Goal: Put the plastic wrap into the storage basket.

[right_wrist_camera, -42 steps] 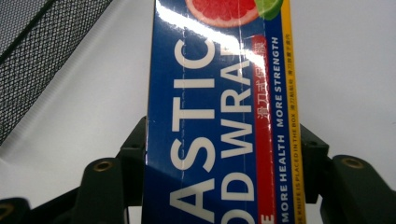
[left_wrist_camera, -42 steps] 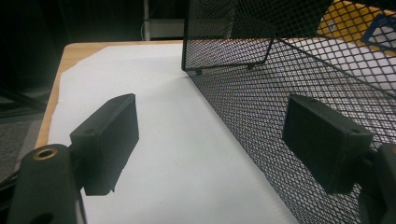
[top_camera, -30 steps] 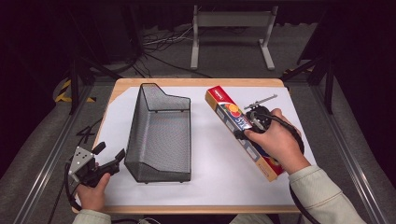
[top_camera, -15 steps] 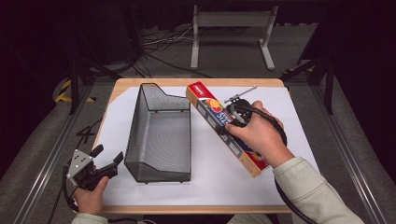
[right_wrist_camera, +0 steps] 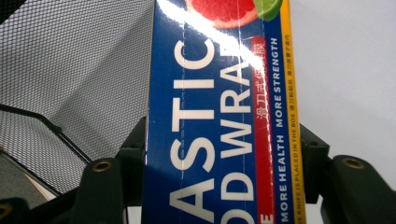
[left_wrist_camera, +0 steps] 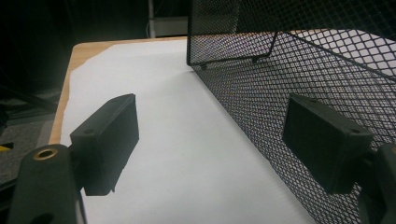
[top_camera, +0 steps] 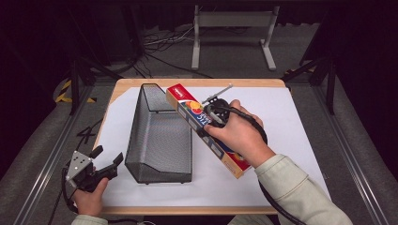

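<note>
While the table [top_camera: 300, 117] carries a white sheet across most of its wooden top, a black wire-mesh basket [top_camera: 162, 136] sits on that sheet toward nine o'clock of the table's middle, its long sides running from six to twelve o'clock. At about three o'clock from the basket, a long box of plastic food wrap [top_camera: 187, 110] lies slanted, its far end at eleven o'clock reaching the basket's right rim and its near end at five o'clock out over the sheet.

The right gripper [top_camera: 215, 112] has the box clamped across its width near the far half; in the right gripper view both jaws press flat against the box's two long edges, with the blue printed face [right_wrist_camera: 219, 140] between them and the mesh at ten o'clock behind it. The right hand [top_camera: 239, 136] covers the box's middle.

At seven o'clock of the table, the left gripper [top_camera: 101, 164] is held at the near left corner. In the left gripper view its jaws stand wide apart with nothing between them but white sheet; the basket's mesh wall [left_wrist_camera: 299, 70] runs close behind the right-hand jaw.
</note>
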{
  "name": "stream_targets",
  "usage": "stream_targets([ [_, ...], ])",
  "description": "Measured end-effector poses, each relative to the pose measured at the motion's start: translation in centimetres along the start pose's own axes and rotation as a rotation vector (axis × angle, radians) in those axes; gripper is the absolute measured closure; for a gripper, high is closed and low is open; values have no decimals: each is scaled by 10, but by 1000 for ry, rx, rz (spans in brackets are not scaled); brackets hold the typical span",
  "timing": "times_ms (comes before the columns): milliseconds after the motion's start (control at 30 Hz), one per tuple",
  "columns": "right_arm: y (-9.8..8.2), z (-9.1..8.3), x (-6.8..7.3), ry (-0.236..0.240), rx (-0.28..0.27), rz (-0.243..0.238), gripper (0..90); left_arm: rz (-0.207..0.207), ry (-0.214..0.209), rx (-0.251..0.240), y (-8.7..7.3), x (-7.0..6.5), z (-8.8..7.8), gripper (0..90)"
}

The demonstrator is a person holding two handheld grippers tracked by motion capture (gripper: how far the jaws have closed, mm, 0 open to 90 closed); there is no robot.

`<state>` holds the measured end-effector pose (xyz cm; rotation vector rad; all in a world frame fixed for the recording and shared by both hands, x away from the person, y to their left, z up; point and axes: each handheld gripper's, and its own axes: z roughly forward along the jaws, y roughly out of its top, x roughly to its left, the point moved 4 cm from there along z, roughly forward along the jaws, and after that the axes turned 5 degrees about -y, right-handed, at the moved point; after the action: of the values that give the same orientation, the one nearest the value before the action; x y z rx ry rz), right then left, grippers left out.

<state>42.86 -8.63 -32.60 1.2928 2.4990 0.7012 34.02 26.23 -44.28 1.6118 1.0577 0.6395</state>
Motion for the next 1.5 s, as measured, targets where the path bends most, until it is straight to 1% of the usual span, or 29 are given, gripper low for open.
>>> stream_targets([
  [100, 5, 2, 7, 7, 8, 11, 394, -1, -2, 4, 0, 0, 1, 195],
  [167, 8, 4, 12, 27, 15, 29, 395, 0, -2, 1, 0, 0, 2, 197],
  [200, 9, 5, 13, 30, 15, 28, 395, 1, -4, 0, 1, 0, 2, 197],
  [300, 12, 9, 18, 20, 20, 24, 395, 5, -8, 4, 1, -1, 3, 197],
  [467, 16, 12, 23, 26, 19, 39, 395, 2, -6, 4, 1, -1, 3, 197],
  [533, 19, 13, 25, 33, 14, 45, 395, 2, -5, 3, 1, -1, 4, 198],
  [567, 22, 15, 28, 44, 16, 56, 395, 0, -4, 1, 1, -1, 4, 198],
  [633, 23, 15, 29, 46, 17, 57, 395, 2, -5, 2, 1, -1, 4, 198],
  [733, 26, 18, 35, 49, 18, 64, 395, 2, -4, 0, 1, -1, 4, 199],
  [767, 26, 18, 36, 52, 17, 57, 394, 3, -5, 0, 1, -1, 3, 199],
  [833, 27, 19, 40, 59, 22, 60, 395, 0, -5, 4, 1, -1, 4, 199],
  [900, 27, 19, 40, 60, 22, 63, 395, 0, -5, 4, 1, -1, 4, 200],
  [967, 28, 21, 43, 59, 22, 84, 394, 10, -5, 4, 2, -3, 4, 200],
  [1033, 29, 24, 44, 54, 18, 99, 394, 7, -2, 5, 1, -3, 4, 201],
  [1100, 29, 25, 45, 52, 15, 103, 395, 7, -6, 10, 1, -3, 4, 201],
  [1200, 28, 32, 50, 27, 11, 106, 394, 9, -10, 11, 1, -4, 5, 201],
  [1233, 27, 36, 53, 12, 17, 115, 394, 10, -10, 8, 2, -5, 5, 200],
  [1267, 27, 36, 53, 12, 17, 115, 394, 10, -10, 8, 2, -5, 5, 201],
  [1300, 27, 42, 55, 9, 36, 119, 394, 13, -10, 9, 2, -5, 5, 201],
  [1333, 27, 44, 56, 12, 42, 123, 394, 13, -10, 9, 2, -5, 5, 200],
  [1400, 27, 45, 56, 12, 41, 126, 394, 15, -9, 8, 2, -5, 5, 200],
  [1467, 28, 51, 58, 7, 48, 142, 394, 13, -10, 7, 2, -4, 5, 200],
  [1500, 28, 51, 58, 7, 48, 142, 394, 13, -10, 7, 2, -4, 5, 201],
])
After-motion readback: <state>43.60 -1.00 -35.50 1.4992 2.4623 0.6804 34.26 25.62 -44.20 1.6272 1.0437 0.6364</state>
